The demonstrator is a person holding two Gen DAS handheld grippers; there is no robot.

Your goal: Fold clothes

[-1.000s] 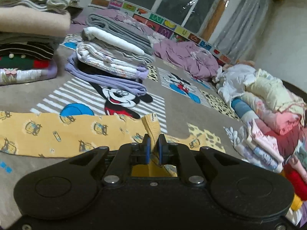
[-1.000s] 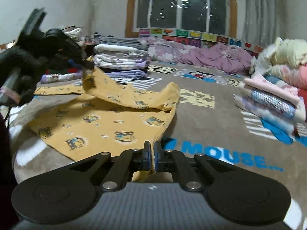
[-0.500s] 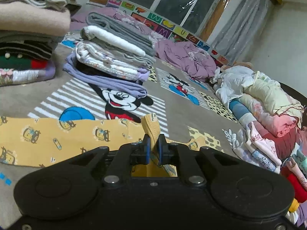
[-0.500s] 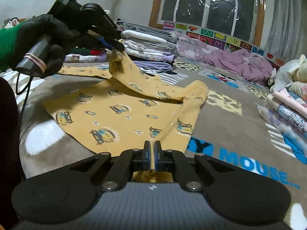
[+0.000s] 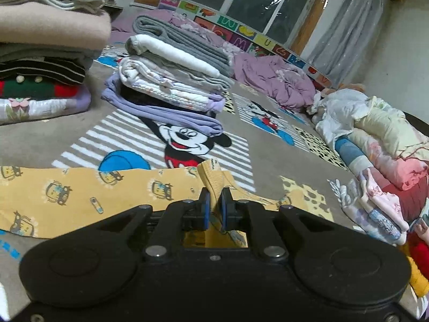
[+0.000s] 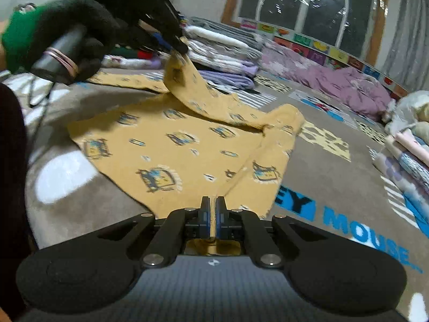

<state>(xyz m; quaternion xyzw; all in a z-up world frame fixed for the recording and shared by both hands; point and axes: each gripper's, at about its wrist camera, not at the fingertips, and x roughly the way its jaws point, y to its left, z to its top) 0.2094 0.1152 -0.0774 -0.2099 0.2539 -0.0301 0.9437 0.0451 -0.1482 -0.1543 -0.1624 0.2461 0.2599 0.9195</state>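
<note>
left gripper [image 5: 213, 204] jaws pinch yellow garment [image 6: 171, 145] edge; right gripper [image 6: 210, 209] jaws clamp hem.

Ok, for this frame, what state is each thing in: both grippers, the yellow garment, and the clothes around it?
Left gripper: shut on the yellow garment, corner lifted.
Right gripper: shut on the yellow garment's near edge.
Yellow garment: partly folded, mostly flat on the rug.
Grey and white stack: folded, stacked.
Purple bedding: crumpled, unfolded.
Heap on the right: unfolded, piled up.
</note>
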